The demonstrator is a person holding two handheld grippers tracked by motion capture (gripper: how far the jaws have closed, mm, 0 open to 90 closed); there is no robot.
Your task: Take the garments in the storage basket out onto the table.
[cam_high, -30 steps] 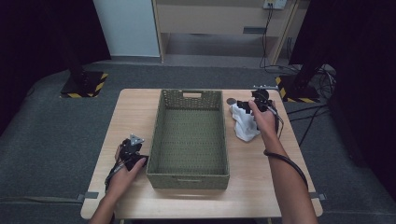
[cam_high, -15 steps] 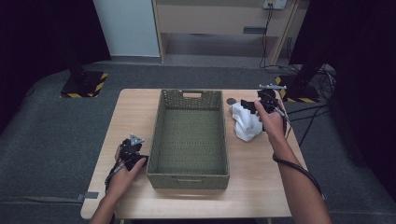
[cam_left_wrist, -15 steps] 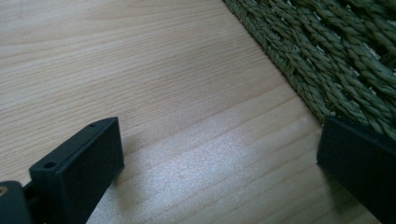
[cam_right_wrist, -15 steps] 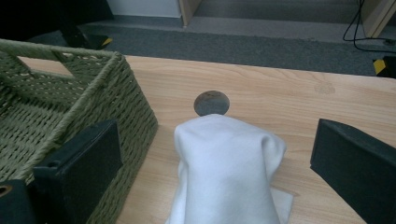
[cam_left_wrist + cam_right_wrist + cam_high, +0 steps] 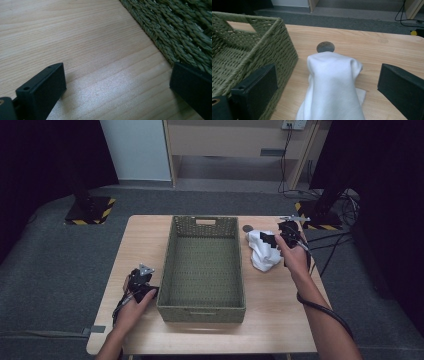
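The right gripper (image 5: 274,240) has shifted toward the table's right edge, its jaws wide, straddling a cloth (image 5: 334,85). The cloth is white, bunched into a soft peak, lying near the far right corner beside the basket (image 5: 202,306). The left gripper (image 5: 117,90) rests wide open by the left edge.

Right tool (image 5: 268,240) over white cloth (image 5: 262,251) beside basket (image 5: 202,305).

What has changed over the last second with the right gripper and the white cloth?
The right gripper has drawn back a little toward the table's right edge, and its jaws now stand open on either side of the white cloth, which stays bunched beside the basket. The left gripper has stayed open at the basket's near left corner.
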